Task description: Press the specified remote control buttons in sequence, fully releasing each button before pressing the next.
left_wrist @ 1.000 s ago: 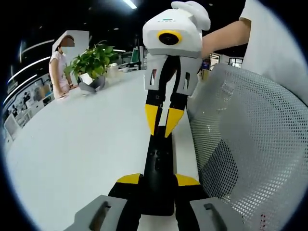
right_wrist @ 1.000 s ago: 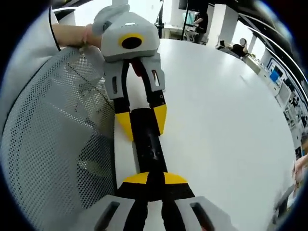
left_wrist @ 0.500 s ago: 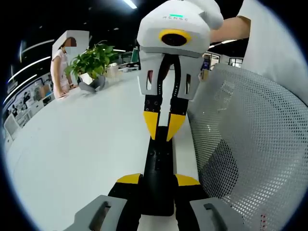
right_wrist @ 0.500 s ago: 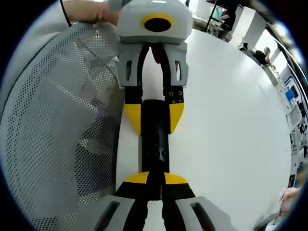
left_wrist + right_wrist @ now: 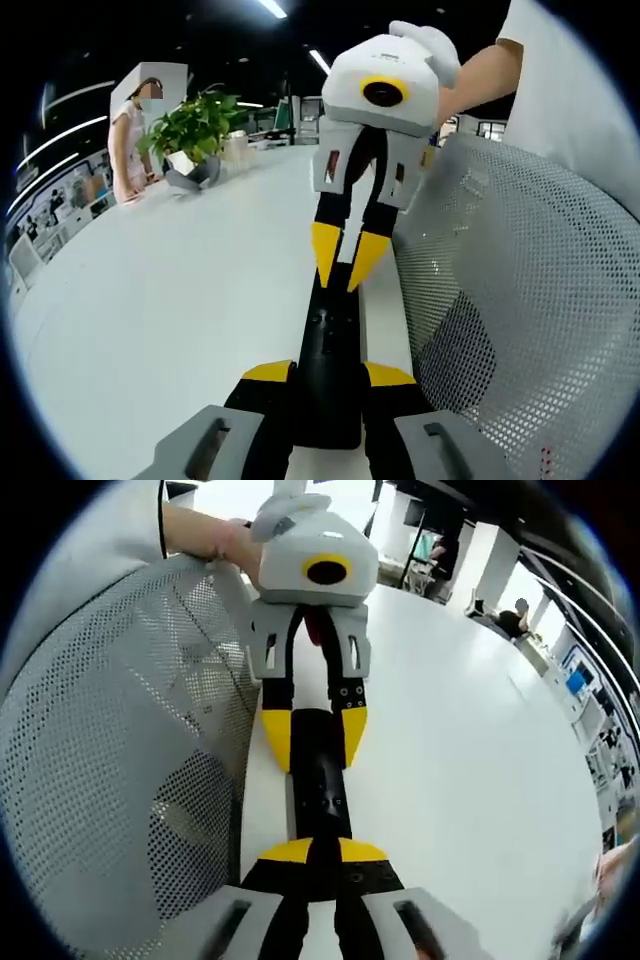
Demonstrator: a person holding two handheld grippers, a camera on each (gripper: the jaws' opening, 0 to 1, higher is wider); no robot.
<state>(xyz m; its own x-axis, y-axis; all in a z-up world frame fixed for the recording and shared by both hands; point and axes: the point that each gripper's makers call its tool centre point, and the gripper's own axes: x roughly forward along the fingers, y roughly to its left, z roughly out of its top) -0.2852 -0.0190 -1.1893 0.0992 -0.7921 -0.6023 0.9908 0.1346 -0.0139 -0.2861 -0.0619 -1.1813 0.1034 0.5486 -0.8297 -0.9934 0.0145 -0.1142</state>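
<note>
Black remote control (image 5: 328, 350) lying lengthwise along table (image 5: 150, 300) edge beside mesh chair, clamped at near end by left gripper (image 5: 328, 385), right gripper (image 5: 348, 262) nearly shut, poised directly over far-end buttons.

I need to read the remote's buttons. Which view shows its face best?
The right gripper view: the black remote control lies lengthwise there, a few buttons faintly visible. The left gripper view shows the remote darker, with the right gripper over its far end.
</note>
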